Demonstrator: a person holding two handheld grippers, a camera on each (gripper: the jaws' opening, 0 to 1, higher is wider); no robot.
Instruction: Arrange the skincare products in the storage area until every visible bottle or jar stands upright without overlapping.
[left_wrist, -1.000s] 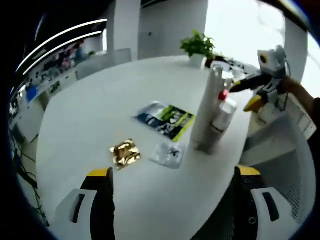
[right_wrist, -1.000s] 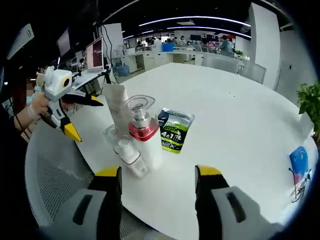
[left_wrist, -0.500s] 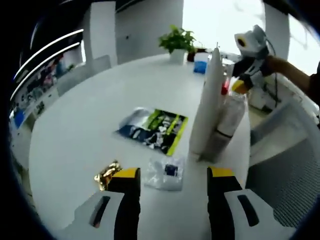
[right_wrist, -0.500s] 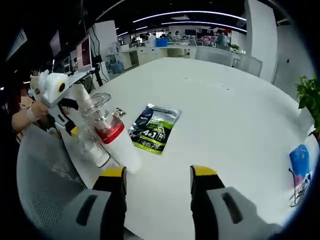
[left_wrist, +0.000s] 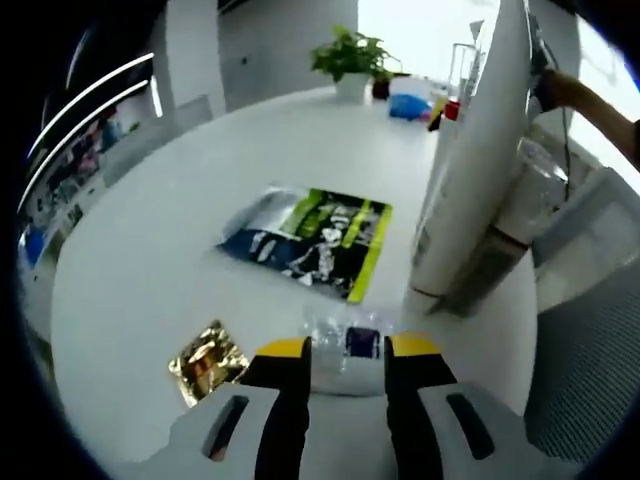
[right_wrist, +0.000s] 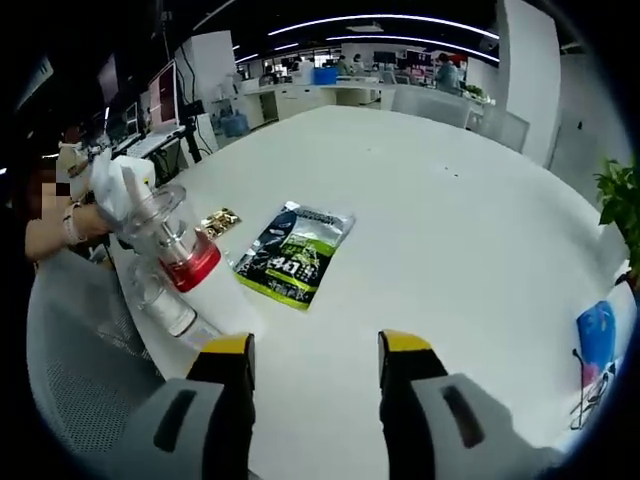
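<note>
A tall white tube (left_wrist: 478, 150) stands near the table edge, with a clear bottle (left_wrist: 517, 215) close behind it. My left gripper (left_wrist: 350, 348) hovers low over the table; its jaws are narrow, on either side of a small clear sachet (left_wrist: 345, 338), and contact is unclear. A pump bottle (right_wrist: 172, 238) with a red collar and a clear cap stands by a smaller clear bottle (right_wrist: 163, 305). My right gripper (right_wrist: 316, 345) is open above bare table with nothing between its jaws. A hand (right_wrist: 55, 228) holds the left gripper (right_wrist: 112, 182) behind the bottles.
A green-and-black pouch (left_wrist: 312, 240) (right_wrist: 290, 255) lies flat mid-table, and a gold sachet (left_wrist: 208, 360) (right_wrist: 220, 222) lies beside it. A potted plant (left_wrist: 350, 55) and a blue pack (right_wrist: 597, 330) sit at the far side. A mesh chair (right_wrist: 80, 360) stands by the table edge.
The left view has dropped closer to the table and its jaws have narrowed from wide apart to close around the clear sachet. The right jaws have stayed open.
</note>
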